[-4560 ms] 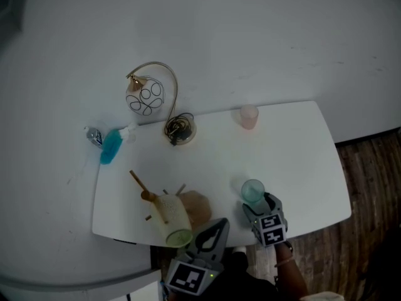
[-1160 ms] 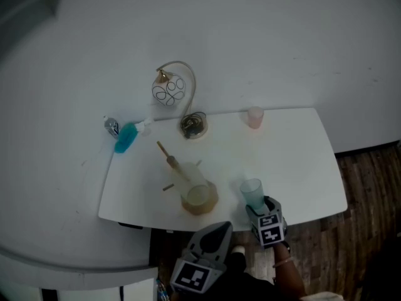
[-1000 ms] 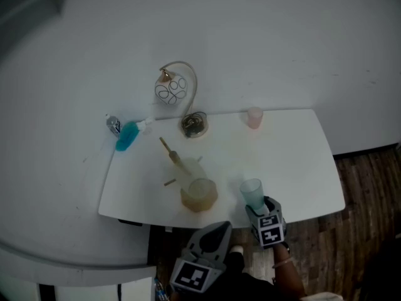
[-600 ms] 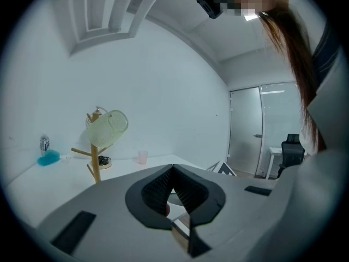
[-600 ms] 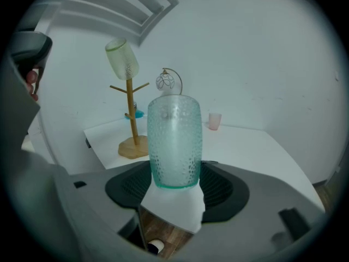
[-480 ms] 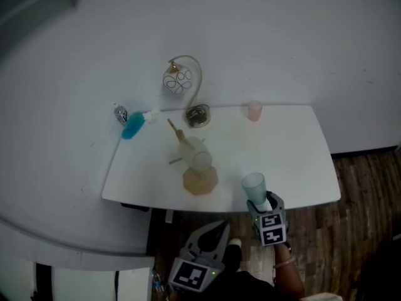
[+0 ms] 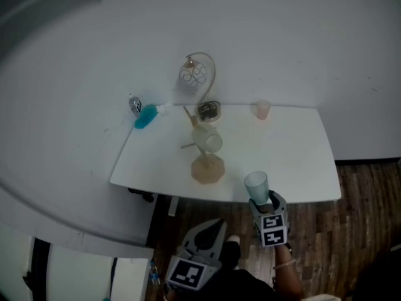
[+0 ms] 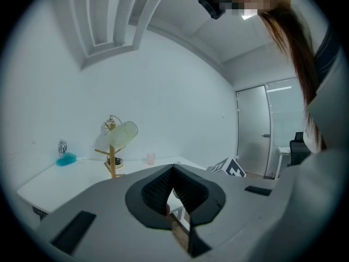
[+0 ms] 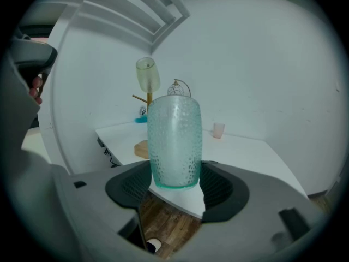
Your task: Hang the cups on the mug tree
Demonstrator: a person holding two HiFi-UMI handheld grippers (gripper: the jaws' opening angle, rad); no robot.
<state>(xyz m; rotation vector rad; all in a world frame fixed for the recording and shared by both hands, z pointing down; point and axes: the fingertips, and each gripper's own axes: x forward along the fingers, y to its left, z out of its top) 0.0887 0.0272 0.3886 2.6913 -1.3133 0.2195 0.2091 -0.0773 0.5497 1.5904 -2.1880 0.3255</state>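
Observation:
A wooden mug tree [image 7: 207, 162] stands near the table's front edge, with a pale yellow-green cup [image 7: 209, 142] hanging on one peg. My right gripper [image 7: 260, 200] is shut on a dimpled teal cup [image 7: 256, 185], held upright over that edge. In the right gripper view the teal cup [image 9: 174, 143] fills the jaws of the right gripper [image 9: 175, 182], and the mug tree [image 9: 148, 100] is behind it. My left gripper [image 7: 217, 224] hangs short of the table, shut and empty. The left gripper view shows this gripper [image 8: 173, 171] closed, with the mug tree [image 8: 113, 160] far ahead. A pink cup [image 7: 262, 109] stands at the back edge.
The white table [image 7: 294, 162] also carries a gold arched lamp with a patterned globe [image 7: 199, 80] at the back. A blue object [image 7: 146, 116] and a small silver one [image 7: 135, 105] lie off its back left corner. Wooden floor [image 7: 351, 231] lies below me.
The left gripper has let go of the pale cup, which stays on the tree, and drawn back. The right gripper has lifted the teal cup off the table toward the front edge.

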